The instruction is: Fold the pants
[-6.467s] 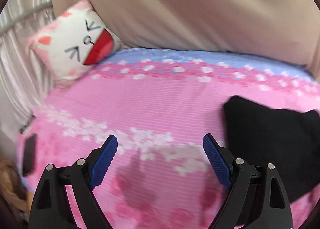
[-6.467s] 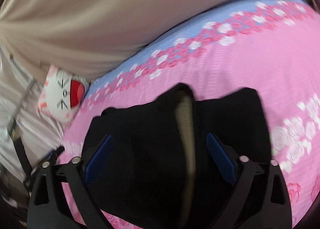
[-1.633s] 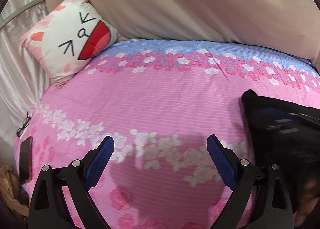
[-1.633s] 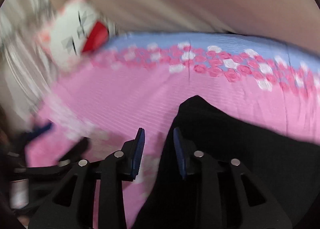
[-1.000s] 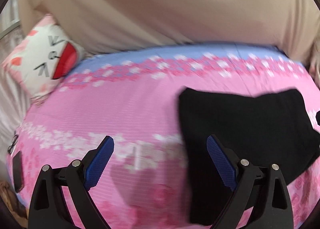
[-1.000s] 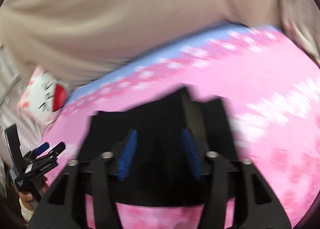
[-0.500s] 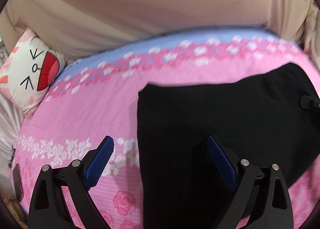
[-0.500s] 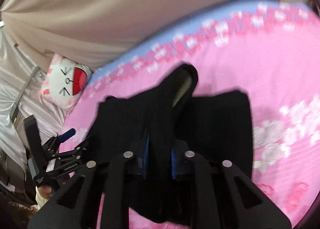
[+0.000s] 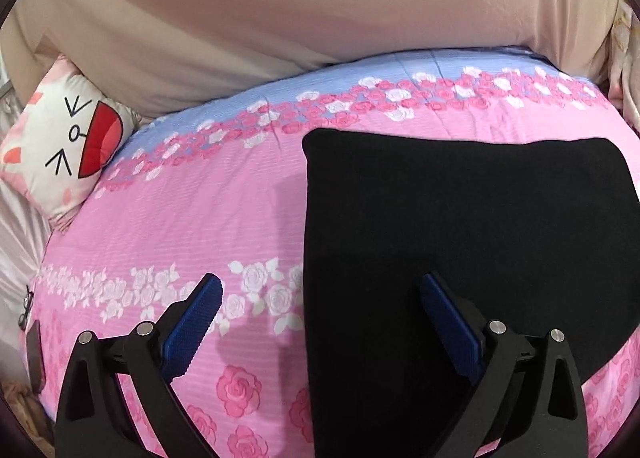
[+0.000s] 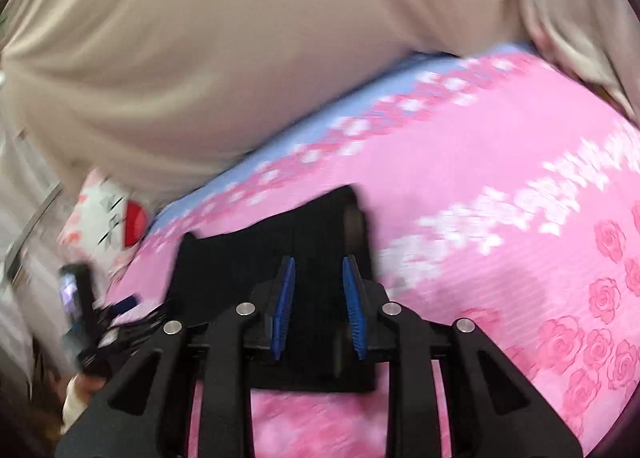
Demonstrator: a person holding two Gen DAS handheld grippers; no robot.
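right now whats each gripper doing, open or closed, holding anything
left gripper: jaws wide open, holding nothing, above the edge of the black pants.
right gripper: jaws narrowly apart, just opened a little; no cloth between them, pants behind.

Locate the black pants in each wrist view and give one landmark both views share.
Left wrist: the black pants fill the right half of the picture, lying flat on the pink bedspread.
Right wrist: the pants sit low and centre-left, just beyond the fingertips.
Shared landmark: the cat-face pillow, at the left edge in both views.
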